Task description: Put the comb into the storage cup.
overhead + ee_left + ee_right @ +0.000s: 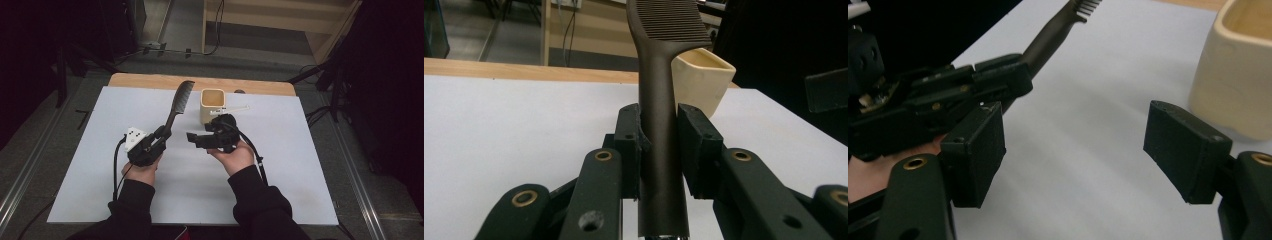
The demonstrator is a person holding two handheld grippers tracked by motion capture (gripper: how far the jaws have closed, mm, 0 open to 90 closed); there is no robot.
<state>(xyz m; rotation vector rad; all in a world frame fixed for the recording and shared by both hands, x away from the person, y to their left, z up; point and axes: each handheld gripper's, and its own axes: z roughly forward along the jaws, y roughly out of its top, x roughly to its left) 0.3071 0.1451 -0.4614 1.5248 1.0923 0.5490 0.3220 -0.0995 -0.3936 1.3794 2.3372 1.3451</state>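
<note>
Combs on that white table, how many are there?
1. A dark brown plastic comb is held by its handle in the left gripper, its teeth pointing away toward the table's far edge, left of the cream square cup.

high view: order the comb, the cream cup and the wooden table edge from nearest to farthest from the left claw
1. The comb: clamped by its handle in the left claw, teeth end pointing away from the person.
2. The cream cup: farther back and to the right, standing on the white sheet.
3. The wooden table edge: farthest, along the back beyond the sheet.
</note>
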